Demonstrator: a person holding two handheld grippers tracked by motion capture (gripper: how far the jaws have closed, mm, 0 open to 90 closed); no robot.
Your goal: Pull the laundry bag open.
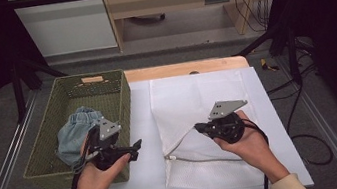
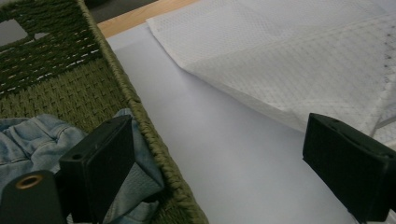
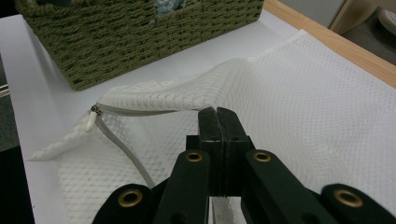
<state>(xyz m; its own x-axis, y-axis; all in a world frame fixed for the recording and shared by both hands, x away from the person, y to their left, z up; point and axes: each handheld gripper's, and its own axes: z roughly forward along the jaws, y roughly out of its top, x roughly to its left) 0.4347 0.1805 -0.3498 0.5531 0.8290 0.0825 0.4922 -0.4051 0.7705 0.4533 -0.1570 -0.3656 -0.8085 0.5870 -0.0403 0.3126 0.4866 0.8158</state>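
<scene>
Mesh bag (image 1: 200, 120) lies flat on the white sheet (image 1: 144, 128) at bench centre-right, zipper (image 3: 123, 149) partly open along its near left edge, pull tab (image 3: 92, 122) at the left corner. The right hand-held gripper (image 1: 201, 128) is clamped on the upper layer of the bag next to the zipper, jaws fully together with mesh pinched between them, lifting that layer into a low tent so the mouth gapes toward the basket (image 1: 122, 101). Jeans (image 1: 74, 134), light denim, sit crumpled in the near half of the green woven basket, just left of the bag. The left hand-held gripper (image 1: 136, 145) stands wide and empty, hanging over the basket's right wall near its front corner, one jaw inside above the denim, the other outside over the sheet. Judged step: fetching the jeans for loading into the held-open bag. Risks: the pinch on the thin mesh is small, so a tug from the incoming denim could pull the layer free and let the mouth collapse; the opening looks short against a bulky garment, so the fabric may snag on the zipper teeth or push the whole bag along the smooth sheet. A jaw straddling the basket wall could catch the rim and drag or tip the basket. In the way: the basket's right wall between jeans and bag. Farther off: wooden bench edge (image 1: 183, 68), black frame rails, cables on the floor at right.
</scene>
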